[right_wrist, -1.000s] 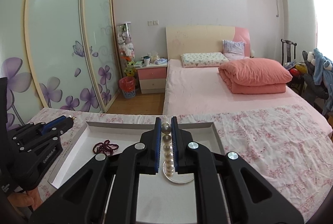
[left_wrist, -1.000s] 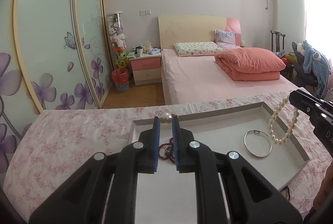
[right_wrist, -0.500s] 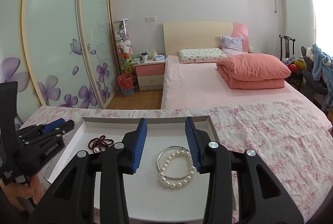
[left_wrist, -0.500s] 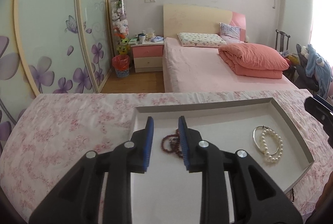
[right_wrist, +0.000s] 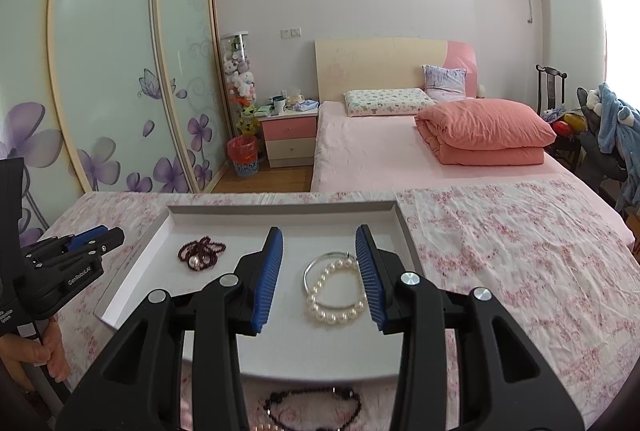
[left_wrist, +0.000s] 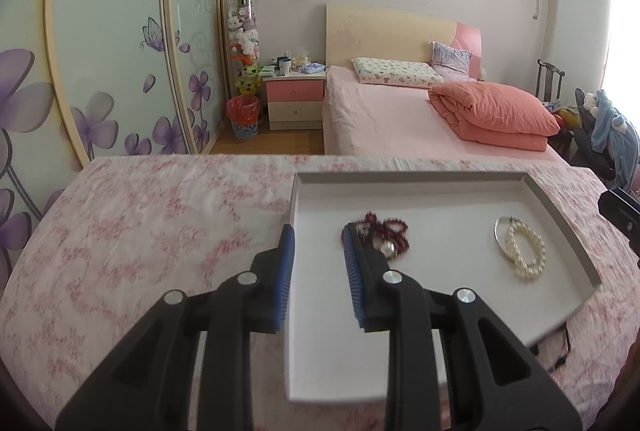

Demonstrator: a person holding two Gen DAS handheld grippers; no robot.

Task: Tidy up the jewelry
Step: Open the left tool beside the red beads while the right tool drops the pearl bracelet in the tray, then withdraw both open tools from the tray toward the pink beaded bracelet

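Both pairs of jaws stand open and hold nothing. The right gripper [right_wrist: 319, 271] hangs over the near half of the grey tray [right_wrist: 280, 209], and the pearl bracelet [right_wrist: 335, 293] lies on the tray floor right between its blue pads [right_wrist: 267, 277], a loose ring of white beads resting partly over a thin silver bangle [right_wrist: 320, 263] that pokes out just beyond it. Off to the left of those jaws, further toward the tray's far left corner, sits a tangle of dark red beads [right_wrist: 202, 251] with one pale pearl among them. The left gripper [left_wrist: 318, 263] straddles the tray's left wall: its left finger is over the flowered cloth, its right finger over the tray floor, and the dark red beads [left_wrist: 382, 231] lie touching or just past the tip of that right finger, which hides part of them. From that side the pearl bracelet [left_wrist: 526, 251] and the silver bangle [left_wrist: 498, 231] lie well to the right of the jaws, near the tray's [left_wrist: 412, 177] right wall. The tray rests on the bench, which is covered in a pink floral cloth [left_wrist: 140, 239]. Below the right jaws, just off the tray's near edge, a dark beaded strand [right_wrist: 312, 405] lies on the cloth. Seen from the right wrist, the left gripper [right_wrist: 96, 237] shows at the far left, a hand [right_wrist: 32, 355] wrapped around its handle. Beyond the bench stands a pink bed [right_wrist: 400, 155] with a folded salmon quilt [right_wrist: 486, 131].
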